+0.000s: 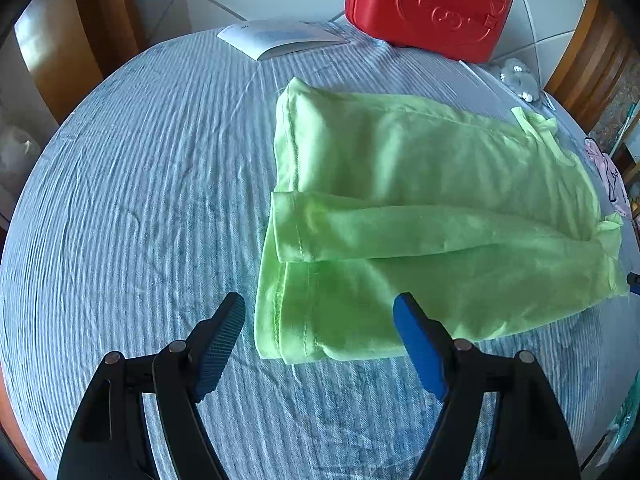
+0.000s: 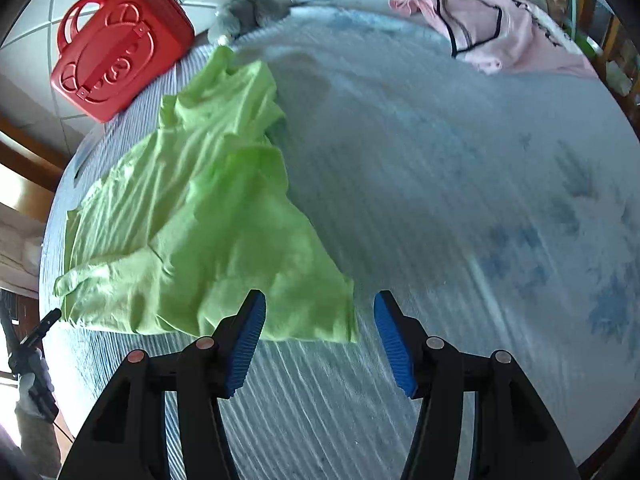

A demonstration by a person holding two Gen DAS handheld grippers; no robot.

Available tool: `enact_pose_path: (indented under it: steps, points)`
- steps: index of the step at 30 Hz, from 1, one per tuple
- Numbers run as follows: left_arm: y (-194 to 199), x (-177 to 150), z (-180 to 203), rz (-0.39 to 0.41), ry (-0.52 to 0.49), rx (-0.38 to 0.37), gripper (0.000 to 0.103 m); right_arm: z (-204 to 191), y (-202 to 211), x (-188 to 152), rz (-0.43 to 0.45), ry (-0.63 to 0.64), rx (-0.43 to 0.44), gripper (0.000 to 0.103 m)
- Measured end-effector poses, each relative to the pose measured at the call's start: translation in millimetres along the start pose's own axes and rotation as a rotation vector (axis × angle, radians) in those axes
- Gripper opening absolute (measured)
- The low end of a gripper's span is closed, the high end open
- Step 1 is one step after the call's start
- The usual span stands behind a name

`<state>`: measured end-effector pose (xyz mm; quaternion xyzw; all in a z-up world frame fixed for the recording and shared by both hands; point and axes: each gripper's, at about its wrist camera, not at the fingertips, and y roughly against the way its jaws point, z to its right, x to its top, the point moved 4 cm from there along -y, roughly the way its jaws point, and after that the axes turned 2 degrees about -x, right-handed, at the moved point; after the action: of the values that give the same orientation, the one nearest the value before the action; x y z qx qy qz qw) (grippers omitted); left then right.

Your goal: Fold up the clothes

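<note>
A light green shirt (image 1: 420, 208) lies flat on the blue striped tablecloth, its sides folded in lengthwise. My left gripper (image 1: 320, 308) is open and empty, hovering over the shirt's near hem corner. In the right wrist view the same shirt (image 2: 200, 220) spreads to the left. My right gripper (image 2: 320, 308) is open and empty above the shirt's near corner, its left finger over the fabric edge. A pink garment (image 2: 500, 28) lies at the table's far right edge.
A red plastic case (image 1: 428, 4) stands at the table's far edge, also in the right wrist view (image 2: 120, 48). A white booklet (image 1: 280, 36) lies at the far side. A grey plush toy (image 2: 248, 12) sits beside the case. Wooden chairs (image 1: 60, 48) surround the round table (image 1: 120, 200).
</note>
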<state>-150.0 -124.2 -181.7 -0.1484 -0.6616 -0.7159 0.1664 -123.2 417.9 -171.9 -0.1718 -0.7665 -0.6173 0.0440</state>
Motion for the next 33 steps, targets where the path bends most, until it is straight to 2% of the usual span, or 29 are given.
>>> enact_pose_path:
  steps: [3, 4, 5, 6, 7, 8, 10, 12, 15, 17, 18, 19, 20, 21, 22, 23, 24, 28, 33]
  points:
    - [-9, 1, -3, -0.023, 0.026, 0.018, 0.076, -2, -6, -3, -0.002, 0.004, 0.028, 0.055]
    - [-13, 0, -3, -0.042, 0.037, 0.021, 0.065, -5, -10, -4, -0.013, 0.012, 0.035, 0.041]
    - [-12, -2, -4, -0.05, 0.05, 0.027, 0.026, -8, -14, -4, -0.024, 0.022, 0.04, 0.03]
    - [-11, -4, -4, -0.059, 0.064, 0.034, 0.018, -12, -18, -6, -0.04, 0.043, 0.04, 0.01]
    - [-9, -6, -4, -0.068, 0.077, 0.04, 0.011, -16, -18, -7, -0.045, 0.06, 0.031, 0.009]
    - [-4, -9, -5, -0.074, 0.083, 0.054, 0.009, -18, -14, -7, -0.038, 0.071, 0.016, 0.008]
    - [9, -17, -9, -0.077, 0.098, 0.065, 0.008, -13, 2, -7, -0.011, 0.055, 0.01, 0.007]
    - [17, -29, -15, -0.106, 0.113, 0.075, 0.008, 1, 11, -9, -0.02, 0.016, 0.007, 0.007]
    - [9, -47, -26, -0.174, 0.123, 0.075, 0.012, 12, -4, -20, -0.116, 0.044, -0.013, 0.01]
    - [15, -45, -25, -0.146, 0.109, 0.055, 0.016, 9, -12, -24, -0.141, 0.076, -0.058, 0.016]
    - [21, -41, -24, -0.124, 0.102, 0.045, 0.018, 7, -5, -21, -0.114, 0.08, -0.063, 0.018]
    - [28, -36, -22, -0.097, 0.085, 0.043, 0.03, 4, 3, -17, -0.087, 0.084, -0.068, 0.019]
    - [35, -31, -19, -0.07, 0.068, 0.042, 0.049, 0, 13, -13, -0.055, 0.098, -0.067, 0.019]
    - [43, -26, -17, -0.043, 0.051, 0.04, 0.057, -5, 23, -8, -0.029, 0.118, -0.07, 0.022]
    - [47, -21, -15, -0.02, 0.032, 0.037, 0.063, -9, 30, -4, -0.01, 0.138, -0.078, 0.033]
    - [50, -17, -13, -0.008, 0.019, 0.032, 0.063, -12, 38, 1, 0.013, 0.16, -0.101, 0.042]
    - [51, -12, -11, -0.003, 0.011, 0.032, 0.063, -16, 46, 5, 0.037, 0.183, -0.124, 0.054]
    - [48, -2, -8, 0.023, -0.023, 0.023, 0.063, -19, 71, 19, 0.096, 0.202, -0.18, 0.056]
    - [10, 15, -2, -0.002, -0.031, 0.041, 0.063, -44, 45, 37, 0.063, 0.242, -0.063, 0.055]
